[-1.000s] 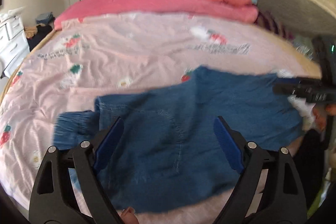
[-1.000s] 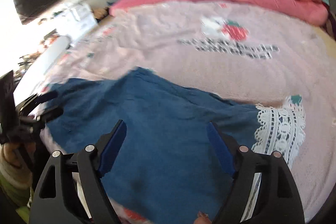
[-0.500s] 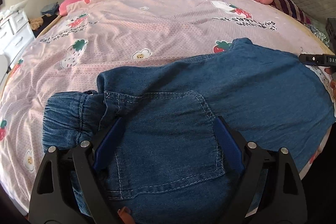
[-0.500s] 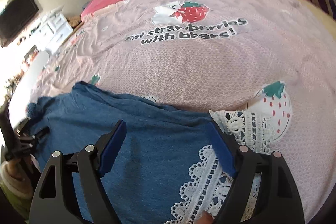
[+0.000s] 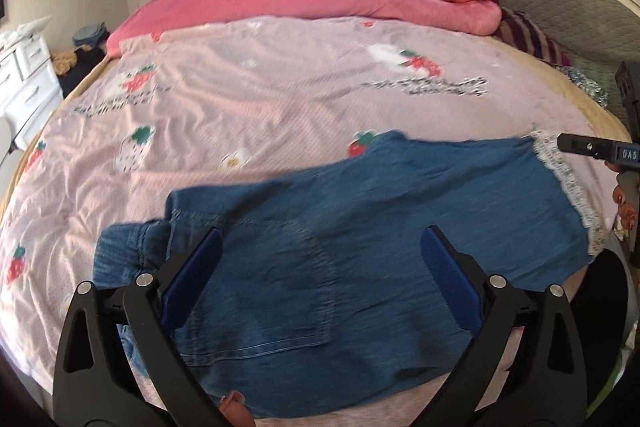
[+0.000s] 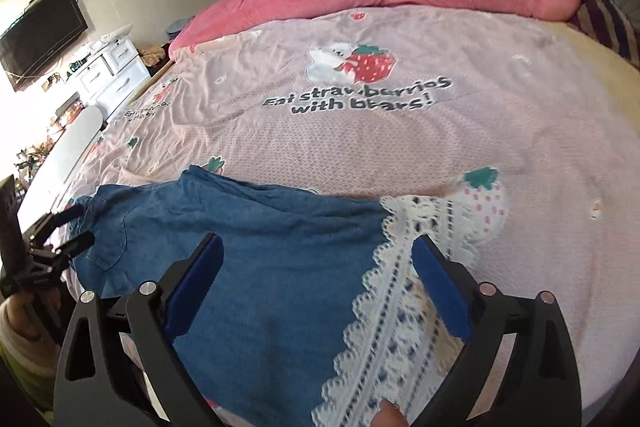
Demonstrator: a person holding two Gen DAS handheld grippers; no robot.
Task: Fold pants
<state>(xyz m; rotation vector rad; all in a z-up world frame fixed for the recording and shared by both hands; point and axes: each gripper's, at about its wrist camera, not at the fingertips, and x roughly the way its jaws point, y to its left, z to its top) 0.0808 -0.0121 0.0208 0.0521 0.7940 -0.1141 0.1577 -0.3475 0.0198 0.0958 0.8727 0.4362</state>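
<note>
In the left wrist view, the left gripper is hovering wide apart and empty above the pants, which are lying spread across the lower centre of the frame on the pink bedspread. The denim is looking soft and limp, likely light but floppy, so pinching at the gathered waistband at lower left should serve. Part of the right gripper is showing at the right edge. In the right wrist view, the right gripper is likewise gaping with nothing held, over the lace cuff, delicate and better pinched at the denim edge. The bedspread is reading "Eat strawberries with bears!".
</note>
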